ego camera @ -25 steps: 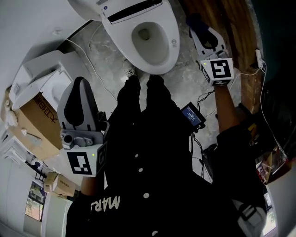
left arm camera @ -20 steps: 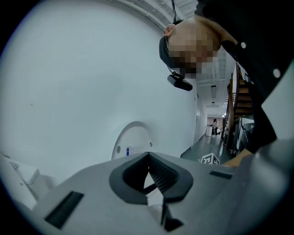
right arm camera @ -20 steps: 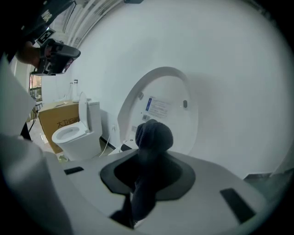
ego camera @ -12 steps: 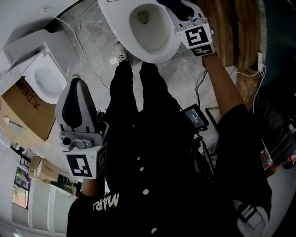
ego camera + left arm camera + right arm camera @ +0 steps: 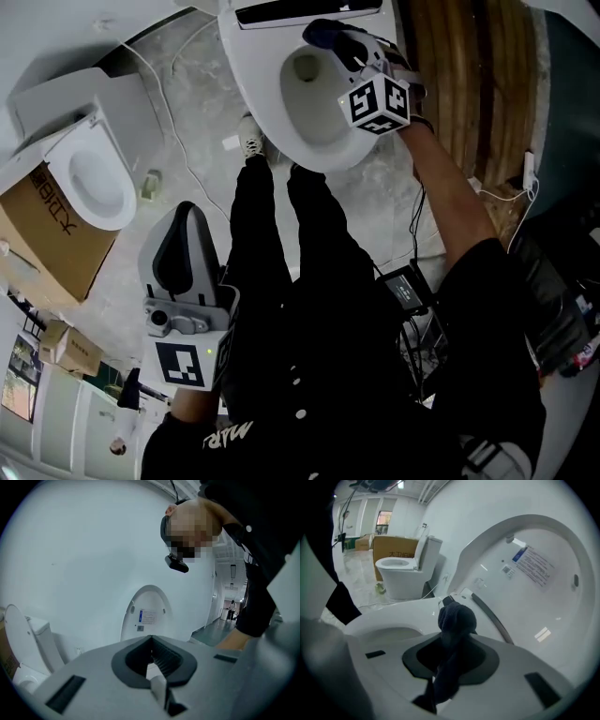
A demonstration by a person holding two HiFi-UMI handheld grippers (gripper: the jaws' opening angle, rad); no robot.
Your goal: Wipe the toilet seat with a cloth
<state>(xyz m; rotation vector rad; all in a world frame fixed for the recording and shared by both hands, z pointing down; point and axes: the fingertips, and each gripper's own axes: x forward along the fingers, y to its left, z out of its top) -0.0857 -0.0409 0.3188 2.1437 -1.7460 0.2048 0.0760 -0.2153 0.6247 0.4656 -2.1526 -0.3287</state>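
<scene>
While the right claw (image 5: 343,44) reaches out over the toilet, its jaws are clamped tight on a dark cloth (image 5: 324,32). The cloth bunches into a ball just past the tips. In the right gripper view the cloth (image 5: 455,618) sits at the back of the toilet seat (image 5: 392,617), close to the hinge of the raised lid (image 5: 539,581). Whether it presses on the seat cannot be told. From the head view, the toilet seat (image 5: 265,112) lies just ahead of the person's feet, and the right claw is over its far right side.

The left claw (image 5: 184,214) hangs low at the person's left side, well apart from the toilet, above the marble floor (image 5: 192,112). Its own view shows the left claw (image 5: 152,643) with jaws pressed together and nothing between them, pointing toward a white wall.

A second toilet (image 5: 90,180) stands off to the left, touching a cardboard box (image 5: 36,239).
</scene>
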